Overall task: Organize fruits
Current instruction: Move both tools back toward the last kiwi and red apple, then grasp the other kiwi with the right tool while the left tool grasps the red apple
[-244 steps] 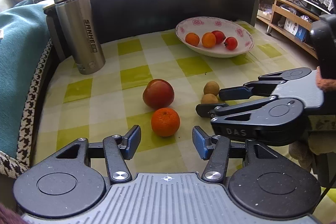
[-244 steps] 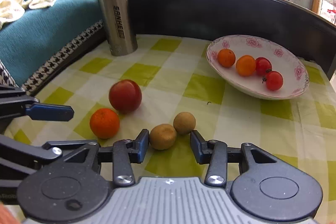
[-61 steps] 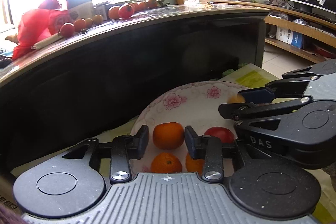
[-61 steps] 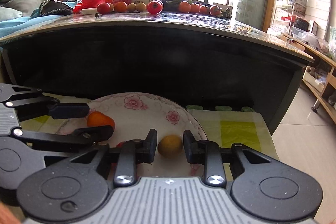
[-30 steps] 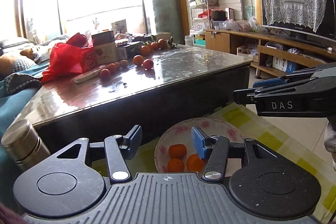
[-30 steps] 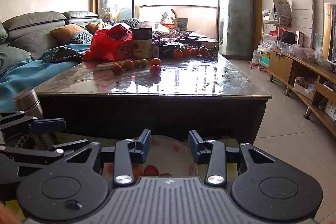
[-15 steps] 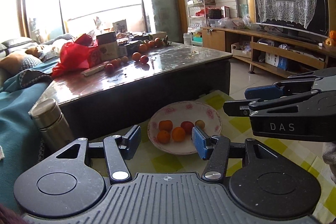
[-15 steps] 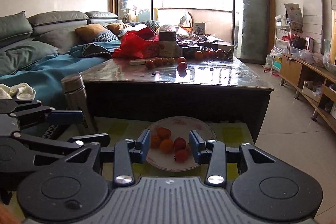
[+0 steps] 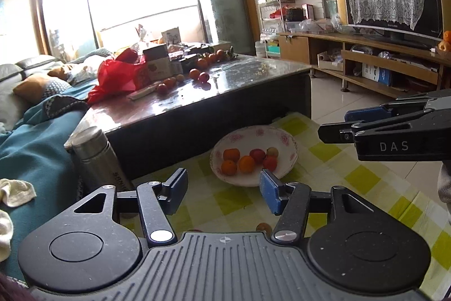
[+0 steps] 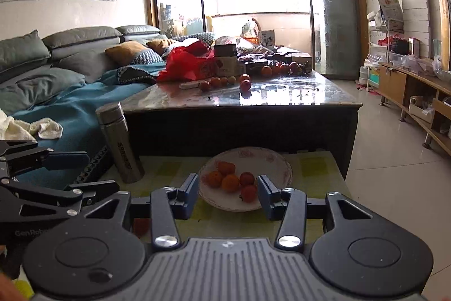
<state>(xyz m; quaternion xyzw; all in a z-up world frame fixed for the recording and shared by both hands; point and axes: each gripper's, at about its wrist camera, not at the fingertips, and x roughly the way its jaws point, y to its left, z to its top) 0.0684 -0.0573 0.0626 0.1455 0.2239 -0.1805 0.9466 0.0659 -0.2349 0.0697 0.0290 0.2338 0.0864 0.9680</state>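
Note:
A white flowered bowl sits on the yellow checked cloth and holds several oranges, red fruits and a brown kiwi. My left gripper hovers open and empty, well back from the bowl. My right gripper is open and empty too, level with the left one. A small brown fruit and a red apple lie on the cloth close below, mostly hidden by the gripper bodies.
A steel thermos stands at the cloth's left rear. A dark coffee table with more fruit and a red bag rises right behind the bowl. A sofa with a teal blanket lies left; tiled floor lies right.
Two seconds ago the left gripper held an orange and the right a kiwi over the bowl. Both have let go, opened and drawn back and up.

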